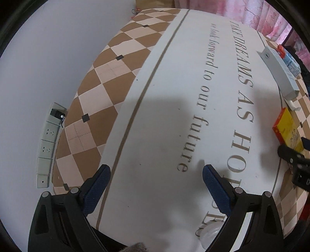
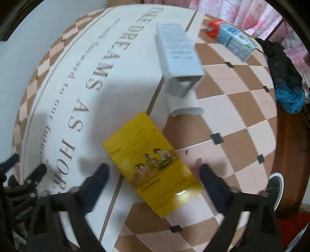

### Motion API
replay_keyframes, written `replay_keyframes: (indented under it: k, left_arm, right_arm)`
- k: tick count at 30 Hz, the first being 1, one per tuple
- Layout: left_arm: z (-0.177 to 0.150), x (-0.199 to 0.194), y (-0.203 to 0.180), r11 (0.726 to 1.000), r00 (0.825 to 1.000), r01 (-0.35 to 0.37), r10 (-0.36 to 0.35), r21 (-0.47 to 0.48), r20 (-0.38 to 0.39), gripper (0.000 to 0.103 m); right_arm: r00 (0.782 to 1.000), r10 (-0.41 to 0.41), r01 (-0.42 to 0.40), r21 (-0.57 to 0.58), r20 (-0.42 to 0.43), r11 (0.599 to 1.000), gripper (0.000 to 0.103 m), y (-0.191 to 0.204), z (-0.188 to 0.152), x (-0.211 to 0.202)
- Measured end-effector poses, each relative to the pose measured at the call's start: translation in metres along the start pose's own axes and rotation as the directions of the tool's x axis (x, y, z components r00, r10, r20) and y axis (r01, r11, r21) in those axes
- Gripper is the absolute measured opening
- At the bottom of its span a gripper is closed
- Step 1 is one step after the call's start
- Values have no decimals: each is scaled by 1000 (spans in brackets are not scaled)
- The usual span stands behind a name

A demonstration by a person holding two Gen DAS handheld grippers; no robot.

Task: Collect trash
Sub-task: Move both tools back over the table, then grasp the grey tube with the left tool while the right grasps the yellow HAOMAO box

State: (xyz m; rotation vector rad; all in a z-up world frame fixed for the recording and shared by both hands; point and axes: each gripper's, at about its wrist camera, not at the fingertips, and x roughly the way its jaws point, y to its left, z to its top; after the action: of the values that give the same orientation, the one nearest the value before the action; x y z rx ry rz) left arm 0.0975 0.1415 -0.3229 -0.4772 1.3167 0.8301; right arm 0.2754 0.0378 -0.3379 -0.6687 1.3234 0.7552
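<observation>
A table (image 1: 108, 81) draped in a brown-and-cream checked cloth with a lettered white centre is filling both views. A plain white wall (image 1: 48, 48) carrying a row of sockets (image 1: 46, 143) is occupying the left, while pink floral curtains (image 1: 257, 13) are hanging at upper right.

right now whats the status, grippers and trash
Left gripper open, over bare tablecloth. Right gripper open, straddling yellow box, not yet gripped. Grey carton and blue-orange carton beyond, clear of the approach.

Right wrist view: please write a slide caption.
Open right gripper straddles a yellow box on the tablecloth.
</observation>
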Motion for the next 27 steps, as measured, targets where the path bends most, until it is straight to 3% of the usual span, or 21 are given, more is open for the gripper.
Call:
replay_keyframes:
  k: [2, 4, 7, 9, 13, 17, 21, 23, 27]
  left_arm:
    - [1, 0, 3, 1000, 1000, 9, -9, -4, 3, 97]
    - [2, -1, 2, 1000, 1000, 13, -13, 2, 4, 97]
    - [1, 3, -4, 1000, 1000, 14, -14, 25, 4, 97]
    - [2, 3, -8, 1000, 1000, 3, -3, 25, 14, 103]
    - [7, 7, -7, 998, 999, 53, -53, 13, -7, 103]
    - [15, 7, -9, 999, 999, 38, -38, 34, -15, 103]
    - [31, -5, -21, 998, 999, 39, -40, 49, 13, 103]
    - [44, -14, -34, 996, 998, 54, -57, 69, 31, 103]
    - [76, -31, -70, 985, 989, 127, -134, 116, 57, 103]
  right_arm:
    - [1000, -1, 1, -14, 15, 1000, 76, 1, -4, -2]
    - [1000, -5, 5, 13, 1, 1000, 73, -8, -11, -5]
    - [999, 46, -45, 140, -1, 989, 71, -39, -28, -10]
    - [998, 61, -61, 246, 8, 967, 70, -66, -39, -14]
    - [998, 56, -63, 396, 27, 916, 69, -115, -52, -16]
    - [995, 97, -87, 384, -7, 919, 73, -118, -42, -8]
    - [998, 36, -22, 296, -42, 955, 74, -111, -44, -7]
    - [999, -33, 42, 230, -43, 972, 65, -103, -46, -8]
    - [1000, -11, 15, 271, -17, 962, 63, -112, -38, -14]
